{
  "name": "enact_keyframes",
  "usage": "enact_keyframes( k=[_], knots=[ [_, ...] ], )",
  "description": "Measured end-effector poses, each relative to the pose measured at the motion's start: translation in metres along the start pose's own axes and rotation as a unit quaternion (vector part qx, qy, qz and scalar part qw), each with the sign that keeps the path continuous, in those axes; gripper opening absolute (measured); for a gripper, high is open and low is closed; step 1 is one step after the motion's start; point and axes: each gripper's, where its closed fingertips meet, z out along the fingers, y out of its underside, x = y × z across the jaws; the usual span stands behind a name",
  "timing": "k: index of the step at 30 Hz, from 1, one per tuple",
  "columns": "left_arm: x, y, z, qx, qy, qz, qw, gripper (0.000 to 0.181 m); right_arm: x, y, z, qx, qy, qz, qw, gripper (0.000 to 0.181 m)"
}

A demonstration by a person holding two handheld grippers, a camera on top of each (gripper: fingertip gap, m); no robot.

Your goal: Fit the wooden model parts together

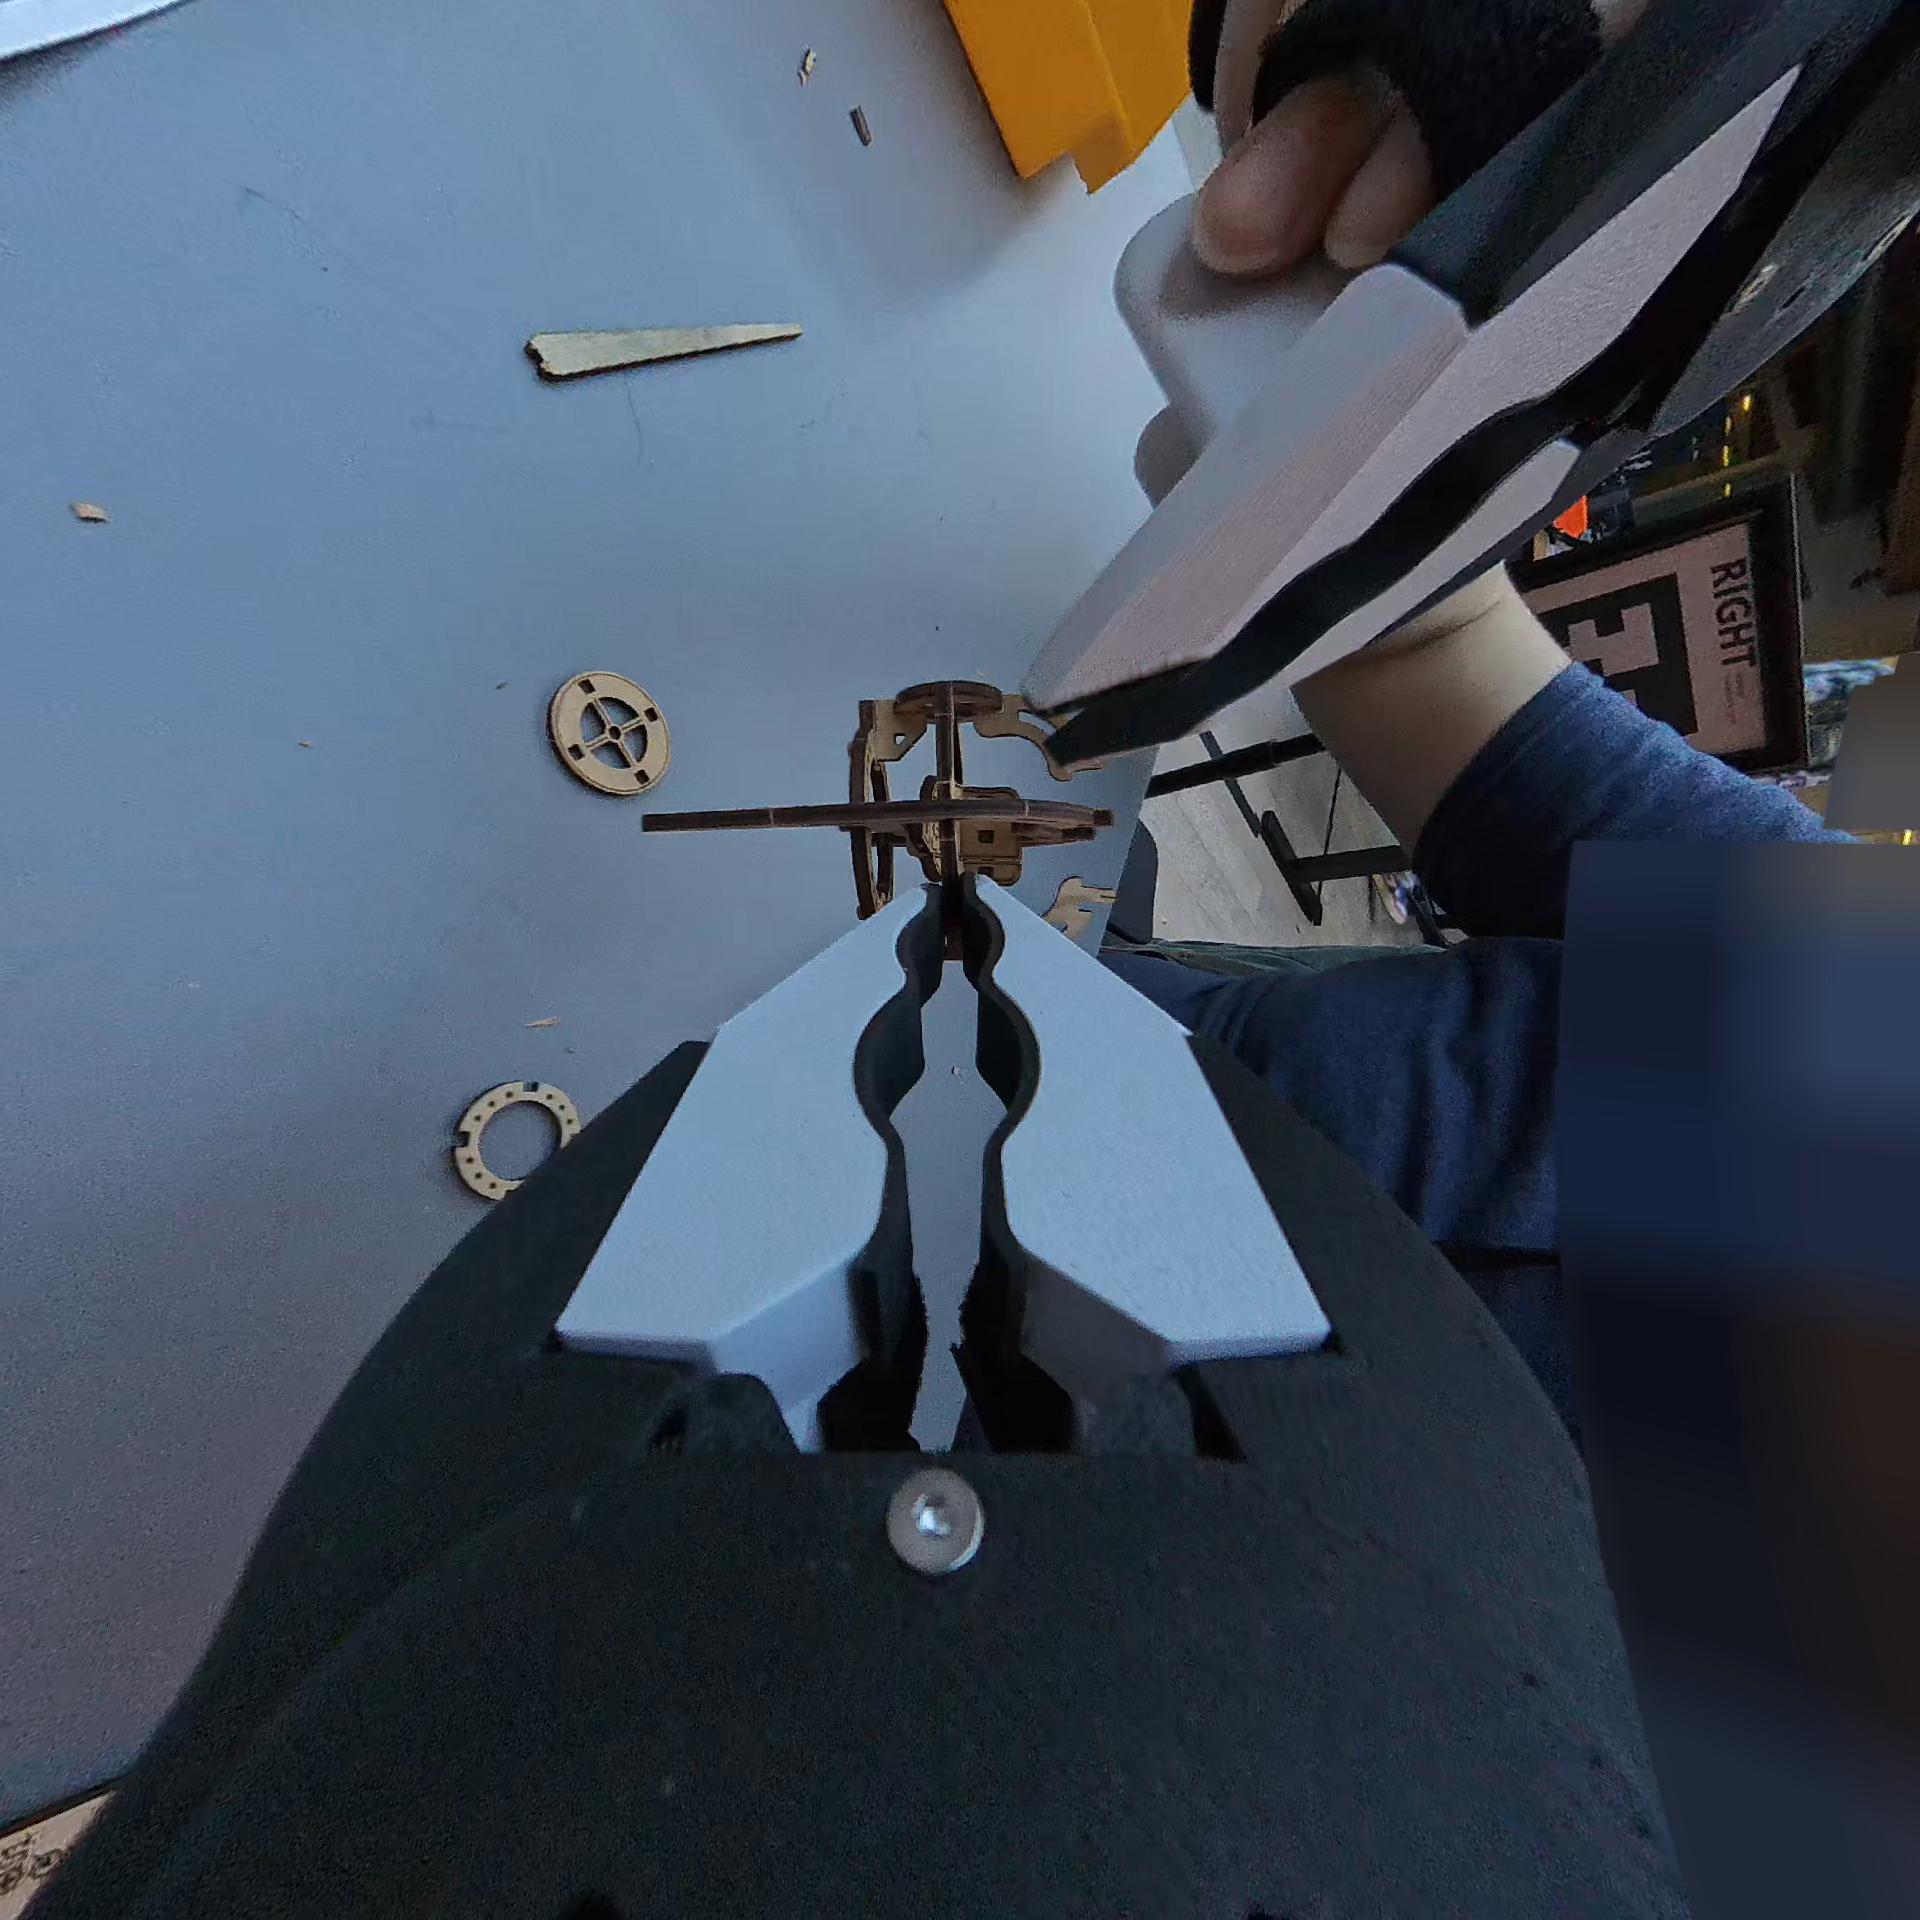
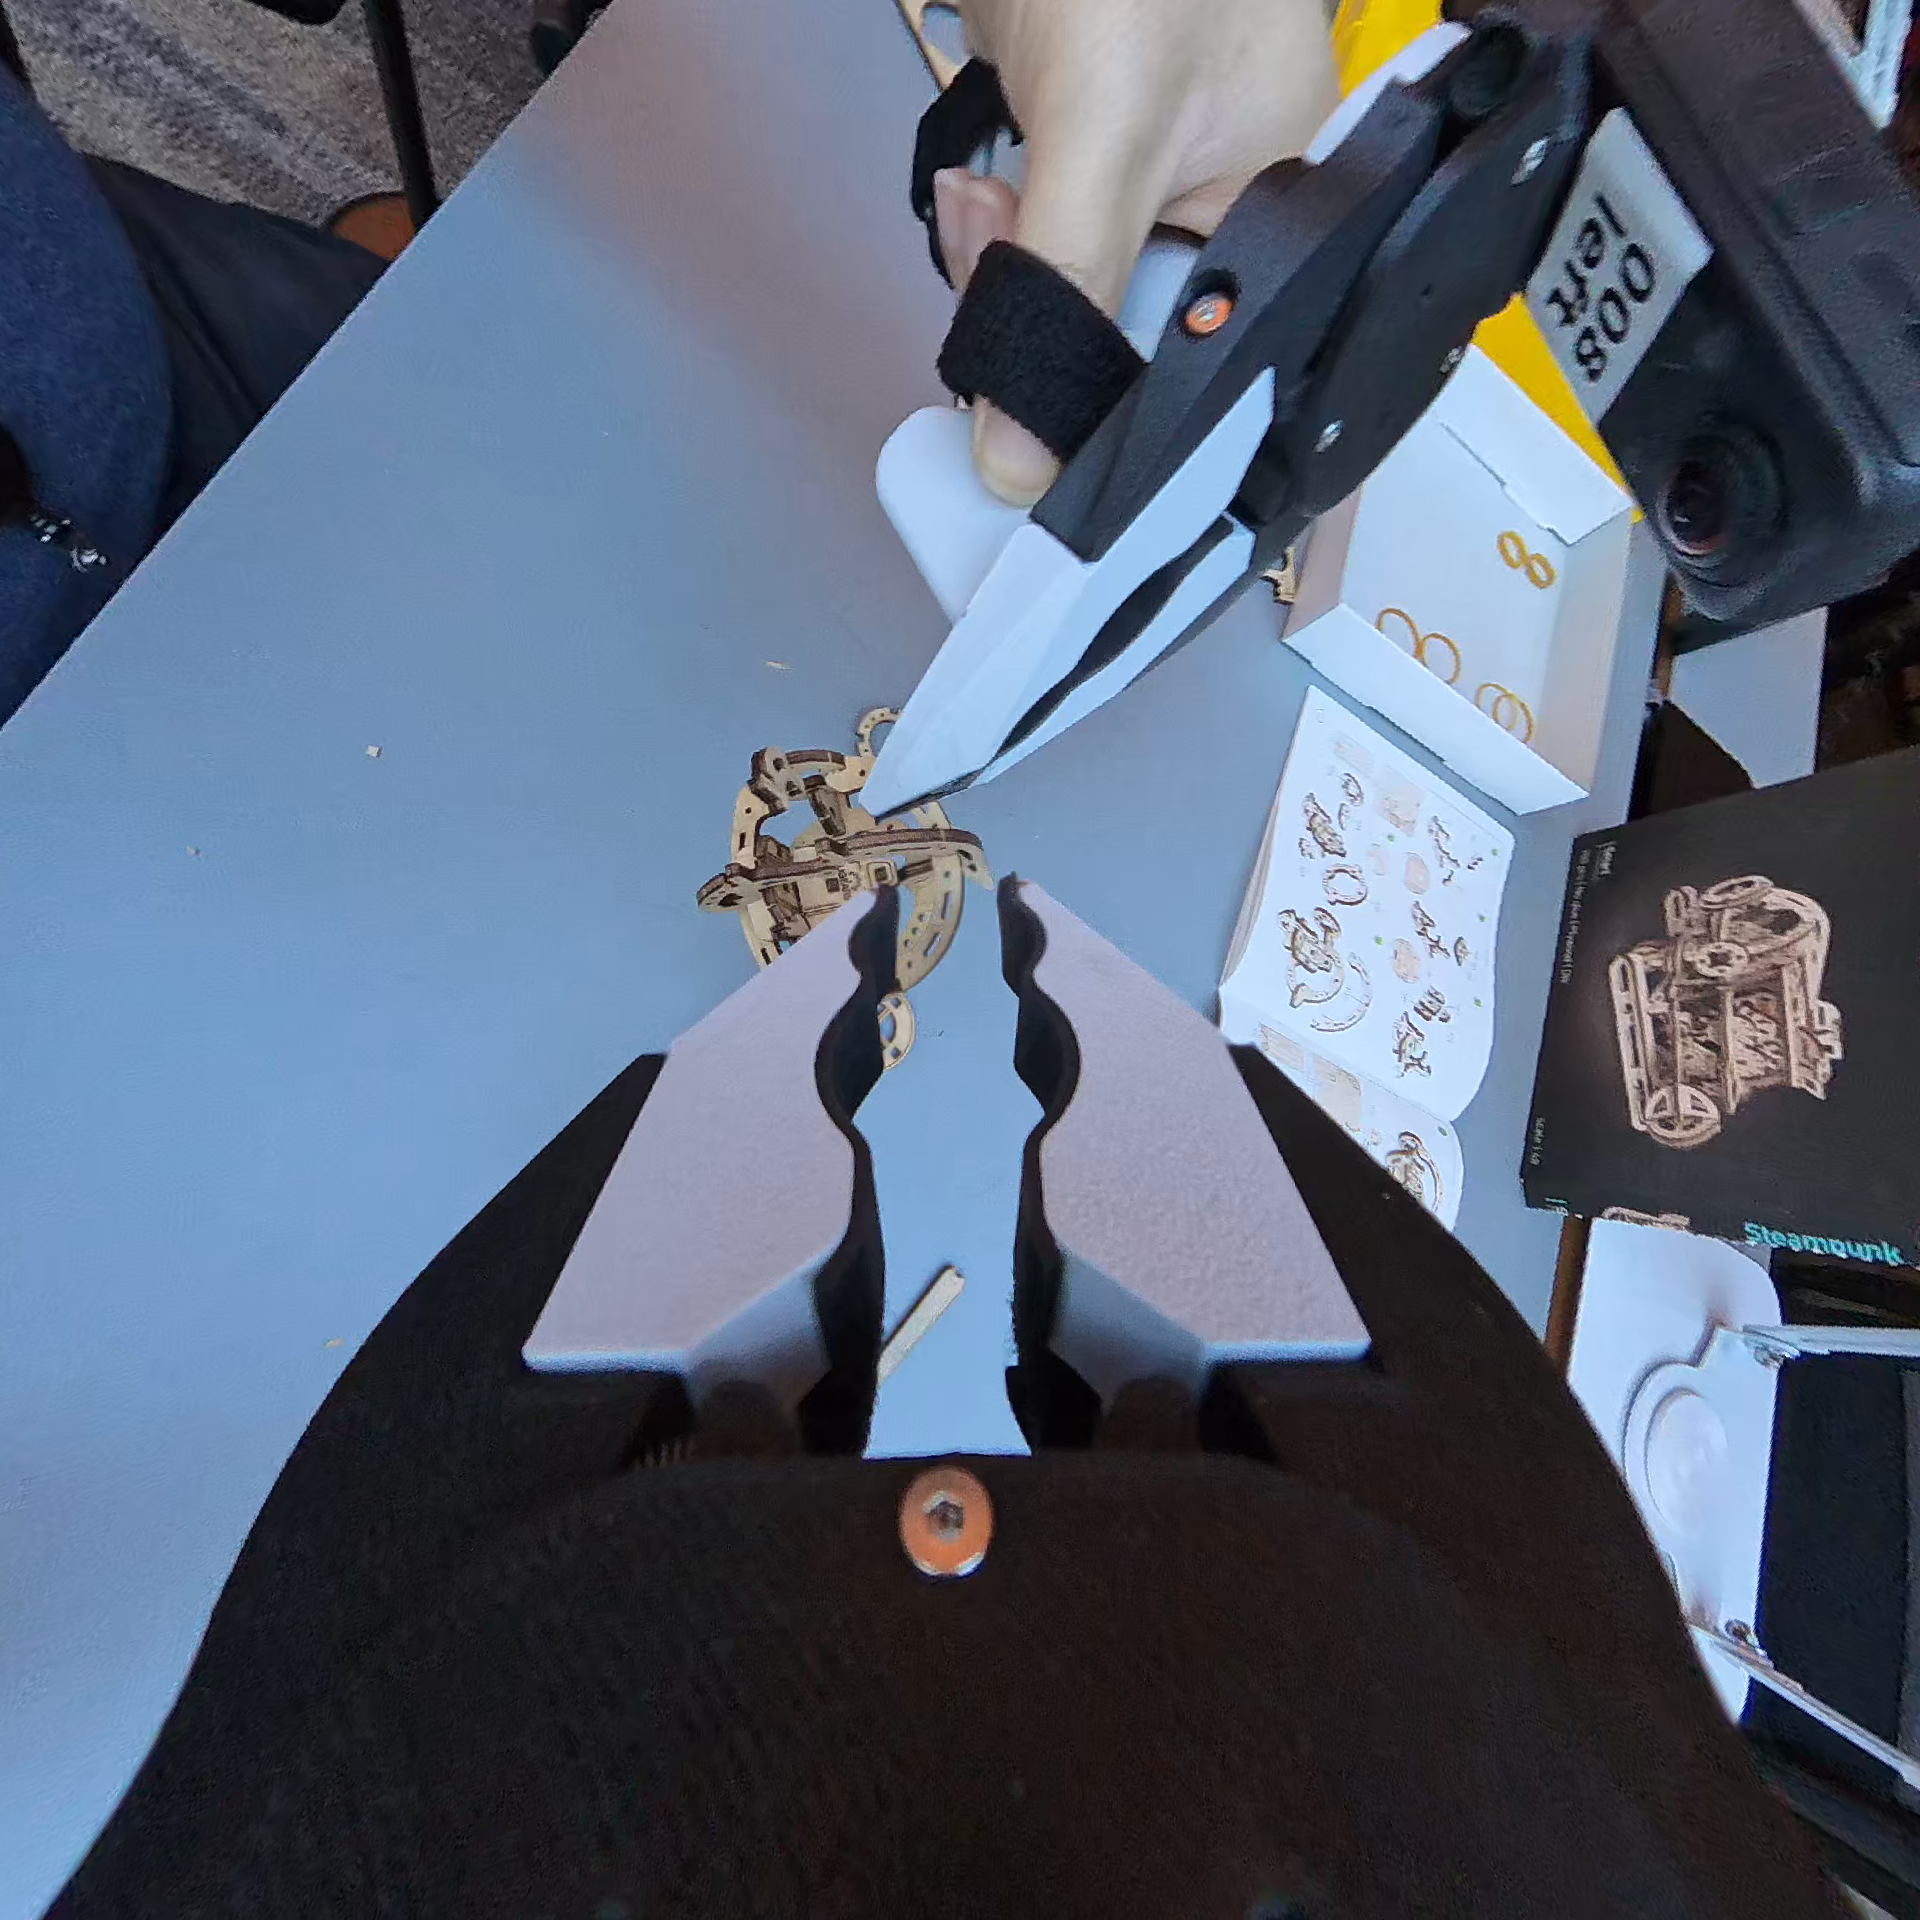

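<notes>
Far to the left of the left tool (image 1: 951, 899), loose pieces are laid flat on the grey surface (image 1: 260, 883). A small open ring (image 1: 516, 1140) is seen close beside the tool's body. A round wheel piece (image 1: 609, 732) is further ahead, and a long thin strip (image 1: 665, 348) is beyond that. They are probably spread out so that each one can be picked up easily.

Right at the tips of the left tool, the wooden model (image 1: 883, 818) is held. The tool is squeezed tight on a thin upright plate of the model. This is likely done so that the model is steady while another part is worked on. Whether the model rests on the surface cannot be told.

Ahead and to the right of those tips, the right tool (image 2: 948, 899) is set close to the far side of the model. Its two fingers are spread apart and nothing is gripped. A curved rim of the model is seen just by its left finger. The tool is likely placed there so that the rim can be pinched or pushed into its slot. Whether the rim is touched cannot be told. A small wooden stick (image 2: 920, 1320) is seen on the surface under this tool's gap.

To the right of the right tool, a picture booklet (image 2: 1371, 935), a white box (image 2: 1455, 561) and a black box (image 2: 1714, 1018) are laid, probably so the steps can be looked at.
</notes>
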Motion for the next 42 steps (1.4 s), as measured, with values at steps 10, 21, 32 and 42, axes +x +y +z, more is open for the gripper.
enact_keyframes(
  k=[10,21,32,42],
  knots=[
    [0.016,0.005,0.003,-0.019,-0.003,0.027,0.999,0.000,-0.010,-0.006,0.010,-0.033,0.008,-0.058,0.998,0.020],
    [0.030,0.007,0.002,-0.019,-0.008,0.049,0.999,0.000,-0.013,-0.016,0.001,-0.054,0.061,-0.130,0.988,0.010],
    [0.034,0.006,0.003,-0.012,0.011,0.047,0.999,0.000,-0.013,-0.018,-0.004,-0.068,0.086,-0.158,0.981,0.008],
    [0.010,0.002,0.000,0.033,0.012,0.019,0.999,0.000,0.001,-0.015,-0.011,-0.066,0.154,-0.196,0.966,0.017]
  ],
)
